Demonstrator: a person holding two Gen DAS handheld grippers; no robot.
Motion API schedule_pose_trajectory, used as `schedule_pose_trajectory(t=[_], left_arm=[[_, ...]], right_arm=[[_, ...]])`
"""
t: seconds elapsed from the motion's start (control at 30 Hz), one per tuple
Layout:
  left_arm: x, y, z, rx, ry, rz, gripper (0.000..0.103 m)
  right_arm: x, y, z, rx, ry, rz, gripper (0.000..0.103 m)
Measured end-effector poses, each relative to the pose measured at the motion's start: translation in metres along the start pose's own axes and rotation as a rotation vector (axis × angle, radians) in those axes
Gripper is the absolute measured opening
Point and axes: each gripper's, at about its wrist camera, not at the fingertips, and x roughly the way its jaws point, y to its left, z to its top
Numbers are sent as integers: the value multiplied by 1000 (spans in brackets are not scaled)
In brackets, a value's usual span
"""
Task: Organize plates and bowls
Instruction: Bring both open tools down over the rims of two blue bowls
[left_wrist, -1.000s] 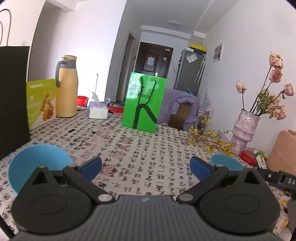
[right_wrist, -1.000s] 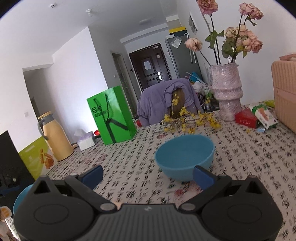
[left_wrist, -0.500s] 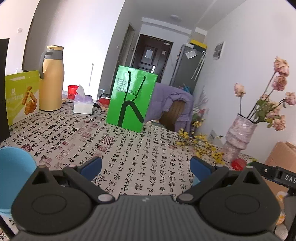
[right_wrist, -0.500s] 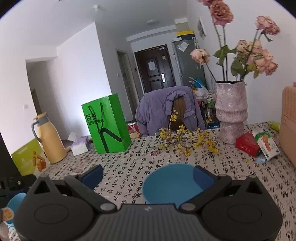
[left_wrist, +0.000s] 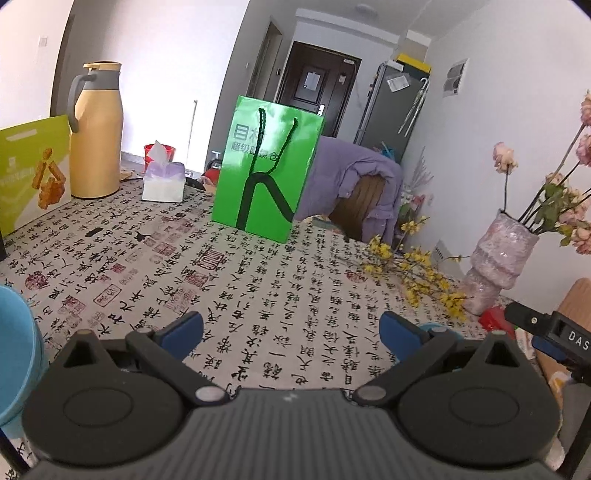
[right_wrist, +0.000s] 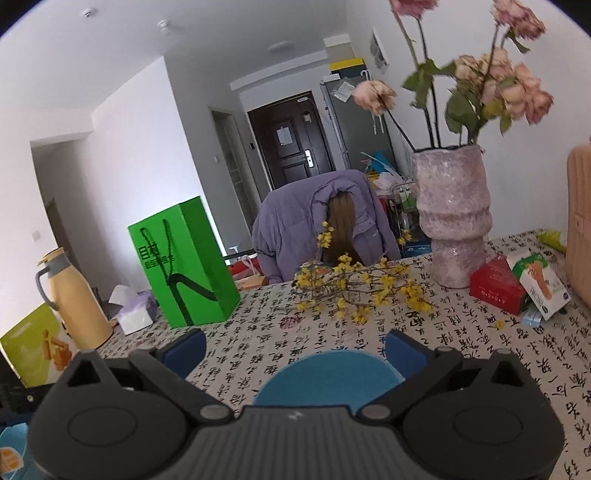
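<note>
Right wrist view, blue bowl between fingers of wide-spread right tool, untouched

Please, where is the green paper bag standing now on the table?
The green paper bag stands upright toward the far side of the table, centre-left in the left wrist view, with the tissue box to its left and a purple jacket behind it.

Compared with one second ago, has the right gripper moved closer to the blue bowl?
Yes. The right gripper has advanced toward the vase, which looms larger, and the blue bowl now sits low between its open jaws.
</note>
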Motion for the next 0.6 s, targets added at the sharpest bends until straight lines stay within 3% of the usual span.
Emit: schedule_pose_trajectory(t=[0.6], left_arm=[[46,-62,-11,110,72,-55,103]], right_arm=[[10,-16,-27,-6,18,-16,103]])
